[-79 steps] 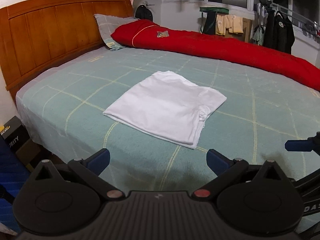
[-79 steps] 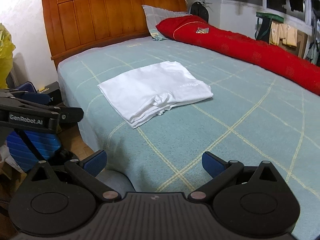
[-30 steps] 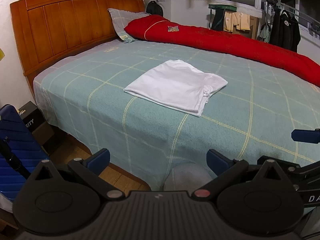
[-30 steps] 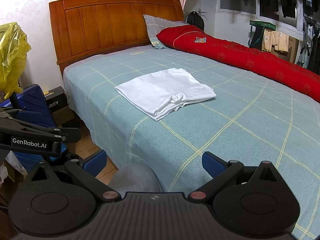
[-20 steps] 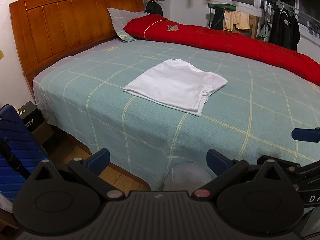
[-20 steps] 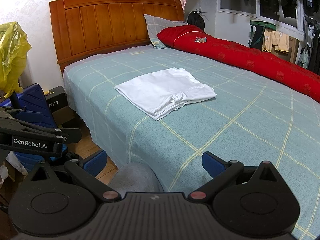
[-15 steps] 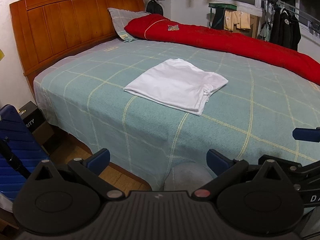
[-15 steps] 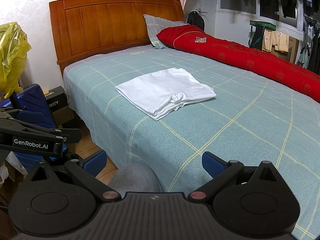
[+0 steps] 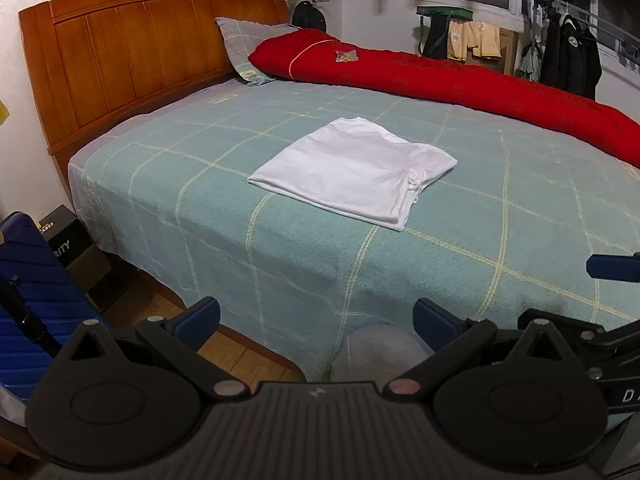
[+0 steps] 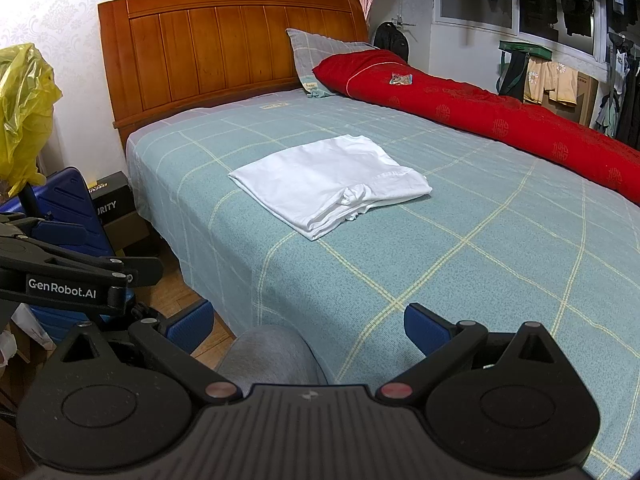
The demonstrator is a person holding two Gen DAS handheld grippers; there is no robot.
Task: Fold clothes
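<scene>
Well ahead of both sets of jaws stretches a bed (image 9: 320,240) covered in a pale green blanket (image 10: 480,260) crossed by thin yellow lines, its near edge dropping toward a wooden floor (image 9: 236,356) just below the fingertips. Beyond the blanket, at the far left, stands a brown wooden headboard (image 9: 140,48), with a grey checked pillow (image 9: 240,44) leaning against it and a long red quilt (image 9: 460,84) rolled along the far side of the bed. Farther off to the right, dark clothes (image 9: 568,56) hang on a rail by the window. To the left of the jaws, beside the bed, sit a blue suitcase (image 10: 68,208) and a black box (image 10: 112,196), and the right wrist view also catches a yellow plastic bag (image 10: 24,108) against the wall. The white shirt (image 9: 352,172) lies folded into a flat rectangle on the blanket, well in front of both grippers, touched by neither, with a bunched bit of fabric at its right-hand corner. The left gripper (image 9: 316,316) is held level off the near edge of the bed, its 2 blue-tipped fingers spread wide with nothing between them. The right gripper (image 10: 308,320) hangs just beside it in the same pose, jaws wide apart and empty, over a grey knee (image 10: 272,356) that shows between its fingers.
</scene>
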